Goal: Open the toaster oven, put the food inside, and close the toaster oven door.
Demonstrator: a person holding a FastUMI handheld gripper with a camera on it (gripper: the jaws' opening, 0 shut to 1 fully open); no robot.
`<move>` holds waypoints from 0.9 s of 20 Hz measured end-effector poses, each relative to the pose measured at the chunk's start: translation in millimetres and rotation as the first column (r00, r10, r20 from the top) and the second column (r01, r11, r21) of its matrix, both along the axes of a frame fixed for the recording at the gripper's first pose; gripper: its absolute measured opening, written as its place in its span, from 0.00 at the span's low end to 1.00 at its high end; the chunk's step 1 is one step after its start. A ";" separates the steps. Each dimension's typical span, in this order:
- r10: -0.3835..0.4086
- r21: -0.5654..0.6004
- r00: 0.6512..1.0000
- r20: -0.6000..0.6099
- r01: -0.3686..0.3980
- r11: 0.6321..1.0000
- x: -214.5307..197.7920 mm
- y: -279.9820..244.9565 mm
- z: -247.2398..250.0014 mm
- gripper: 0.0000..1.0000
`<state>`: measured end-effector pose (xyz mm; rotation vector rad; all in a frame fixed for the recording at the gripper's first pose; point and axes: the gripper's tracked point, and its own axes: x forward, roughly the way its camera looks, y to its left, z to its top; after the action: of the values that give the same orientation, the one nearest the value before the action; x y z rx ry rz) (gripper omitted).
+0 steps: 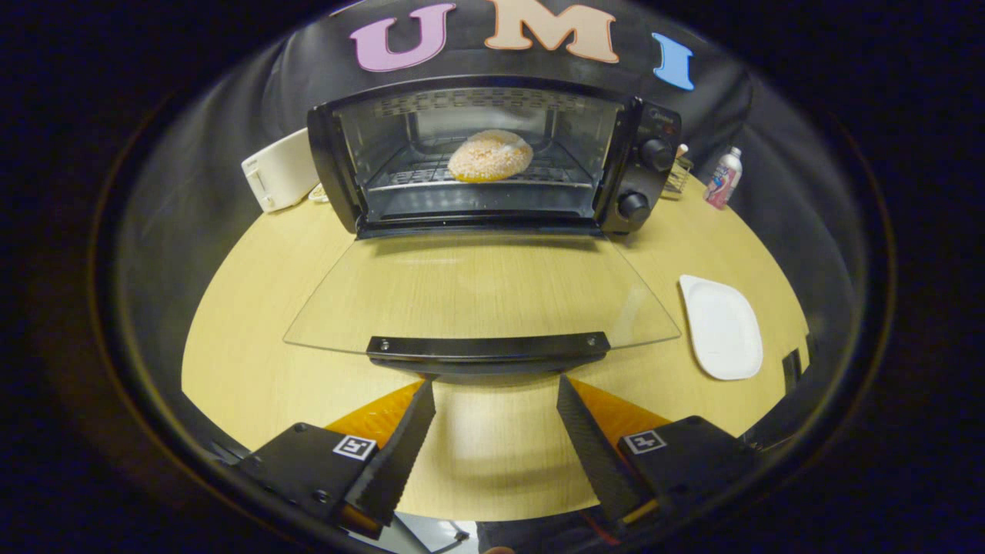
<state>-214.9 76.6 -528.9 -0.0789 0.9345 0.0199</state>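
The gripper [496,385] has its fingers [404,438] spread wide, grasping nothing; their tips sit just short of the door handle [489,348], close under it, though contact cannot be judged. The toaster oven [492,158] stands at the far side of the tabletop [254,308], its glass door [477,288] folded down flat toward the fingers. The food, a round bread bun [490,155], rests on the rack inside. A white plate [722,327] lies right of the door, a bottle [723,178] beyond it, and a white appliance [281,169] left of the oven.
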 end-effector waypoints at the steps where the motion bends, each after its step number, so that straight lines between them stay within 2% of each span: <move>1: 0.009 -0.010 1.000 0.006 -0.009 1.000 1.0 0.3 3.7 1.00; 6: -0.001 0.018 0.995 0.095 0.000 1.000 15.5 5.9 38.2 1.00; 12: -0.001 0.046 0.983 0.186 -0.008 0.999 64.3 15.2 70.6 1.00; 18: -0.038 0.100 0.966 0.257 0.013 0.995 105.3 26.7 97.5 1.00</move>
<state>-109.6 103.3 -431.4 0.0216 0.6719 0.0310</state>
